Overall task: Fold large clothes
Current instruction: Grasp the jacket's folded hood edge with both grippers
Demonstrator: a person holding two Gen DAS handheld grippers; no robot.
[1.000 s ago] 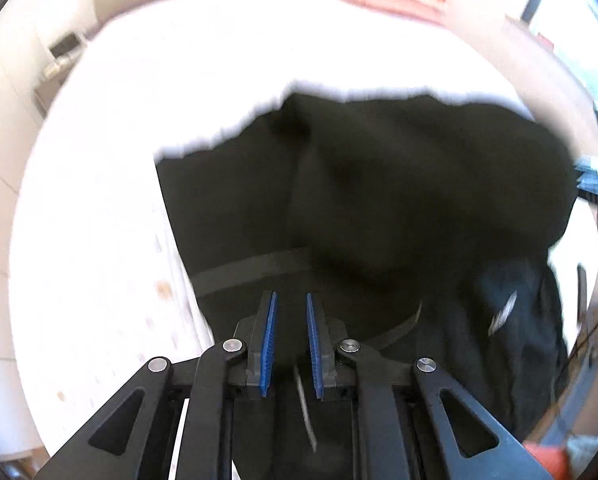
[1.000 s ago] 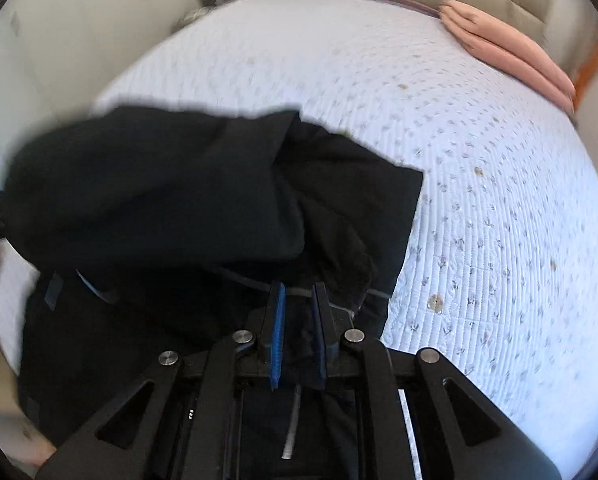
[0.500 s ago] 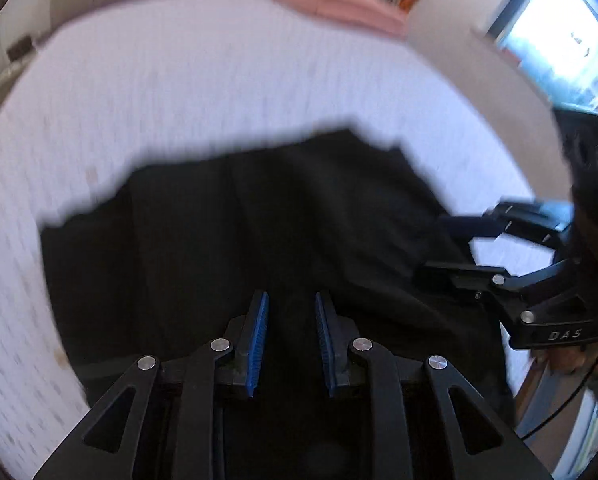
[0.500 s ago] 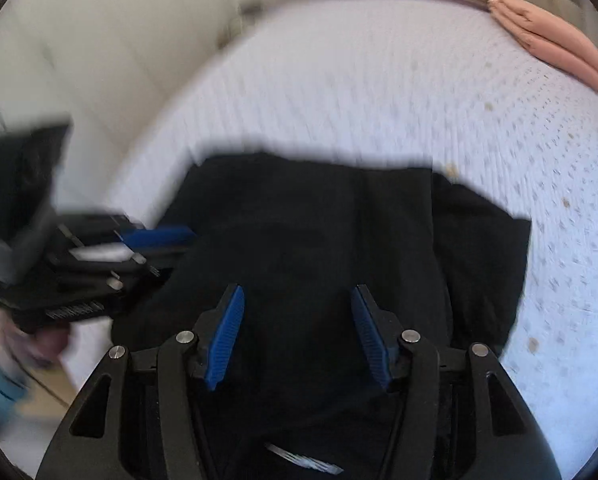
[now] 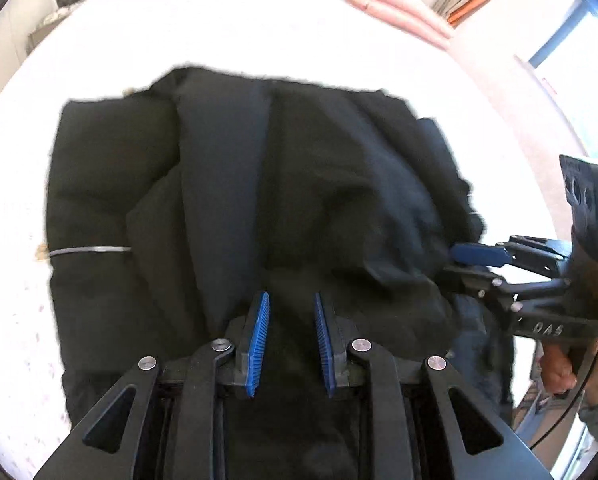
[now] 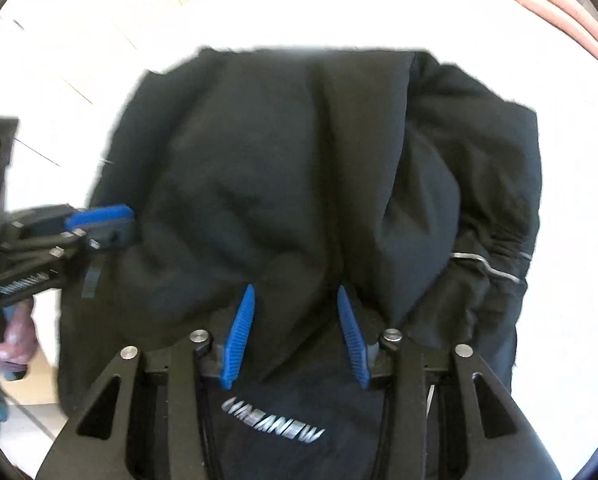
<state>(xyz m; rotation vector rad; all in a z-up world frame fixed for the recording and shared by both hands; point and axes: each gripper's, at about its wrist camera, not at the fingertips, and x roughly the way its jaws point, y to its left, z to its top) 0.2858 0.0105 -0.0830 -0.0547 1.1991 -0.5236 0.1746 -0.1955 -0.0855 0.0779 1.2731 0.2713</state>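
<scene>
A large black jacket [image 5: 299,180] lies folded over itself on the white bed [image 5: 219,20]. A silver reflective strip [image 5: 91,250] shows at its left edge. My left gripper [image 5: 291,340] hangs just over the near hem, open, with its blue pads apart and pressing nothing. In the right wrist view the jacket [image 6: 299,160] fills the middle, with a silver logo [image 6: 273,428] near the camera. My right gripper [image 6: 295,336] is open above the cloth and its jaws are closing, with nothing pinched between them. Each gripper shows in the other's view: the right gripper [image 5: 467,262] and the left gripper [image 6: 107,228].
Pink folded bedding [image 5: 387,4] lies at the bed's far end. A bright window [image 5: 579,52] is at the right. A person's hand [image 5: 559,368] holds the right gripper's handle. White bedspread [image 6: 571,320] shows around the jacket, and pale floor tiles [image 6: 31,420] beside the bed.
Both grippers have let go of the jacket and their jaws have spread. The lifted part now lies folded down on the bed. Both grippers have sunk closer to the cloth.
</scene>
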